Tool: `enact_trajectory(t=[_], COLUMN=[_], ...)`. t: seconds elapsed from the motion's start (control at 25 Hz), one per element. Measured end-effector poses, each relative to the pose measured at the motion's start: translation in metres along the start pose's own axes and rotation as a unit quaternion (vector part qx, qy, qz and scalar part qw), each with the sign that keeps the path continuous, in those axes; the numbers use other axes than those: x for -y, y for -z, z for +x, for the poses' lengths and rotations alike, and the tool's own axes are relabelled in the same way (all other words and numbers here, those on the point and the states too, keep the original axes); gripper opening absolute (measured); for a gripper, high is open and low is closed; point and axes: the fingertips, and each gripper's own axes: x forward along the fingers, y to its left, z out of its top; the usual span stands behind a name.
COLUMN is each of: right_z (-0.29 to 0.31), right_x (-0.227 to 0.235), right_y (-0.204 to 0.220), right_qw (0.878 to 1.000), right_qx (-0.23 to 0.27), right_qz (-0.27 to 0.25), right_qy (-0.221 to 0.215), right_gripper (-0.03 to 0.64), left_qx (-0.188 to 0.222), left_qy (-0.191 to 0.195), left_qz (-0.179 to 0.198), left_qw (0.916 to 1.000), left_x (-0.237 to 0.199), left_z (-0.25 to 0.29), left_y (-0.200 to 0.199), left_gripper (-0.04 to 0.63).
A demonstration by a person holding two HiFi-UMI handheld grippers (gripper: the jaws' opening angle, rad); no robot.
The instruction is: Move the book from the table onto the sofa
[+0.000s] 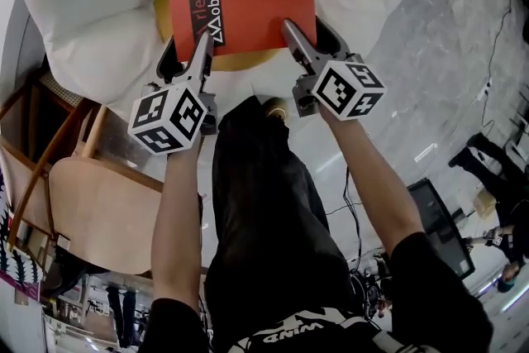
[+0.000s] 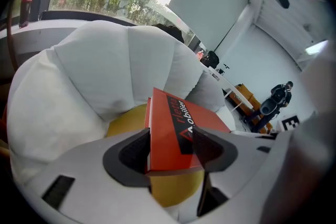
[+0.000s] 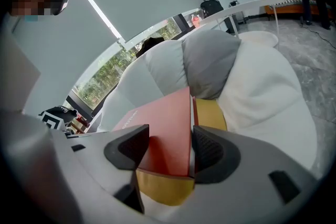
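While the book is gripped at both near corners, the placing step is judged to be in hand, with the table part of the task judged done. Most of the head view's top is filled by the white petal-shaped sofa (image 1: 83,21), and its round yellow seat cushion (image 1: 248,60) is seen in the middle. A grey back cushion (image 3: 210,60) is noted in the right gripper view only. The orange book (image 1: 248,4) is held flat over the yellow seat, cover up, with white lettering on a dark band along its left side. Whether its underside touches the seat cannot be told; in the left gripper view the yellow cushion (image 2: 126,118) is seen just under it. The left gripper (image 1: 186,54) is clamped on the book's near left corner, jaws closed narrow on the book (image 2: 173,134) from both faces. The right gripper (image 1: 307,35) is clamped likewise on the near right corner, and the book (image 3: 163,139) is pinched between its dark pads. Neither gripper is empty. Next move, as judged: the book is to be lowered until it lies fully on the seat, level at both corners, then both jaws are to be opened and drawn back toward the person without dragging the cover. A slide off the rounded cushion is the likely risk if it is released tilted.
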Motion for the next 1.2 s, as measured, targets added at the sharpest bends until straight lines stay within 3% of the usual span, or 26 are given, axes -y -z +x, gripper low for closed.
enact_trajectory(t=[0.6, 1.2], right_z=[0.041, 0.055], right_x=[0.032, 0.044], right_y=[0.041, 0.067], right_qw=[1.000, 0.998], right_qx=[-0.029, -0.064], right_qz=[-0.010, -0.019], right_qy=[0.000, 0.005], right_gripper=[0.258, 0.256], left_qx=[-0.014, -0.049], left_qy=[-0.015, -0.024], left_qz=[-0.026, -0.015], left_qw=[0.9995, 0.9984], left_x=[-0.036, -0.052], left_z=[0.036, 0.049], left_y=[0.048, 0.072], left_gripper=[0.264, 0.264])
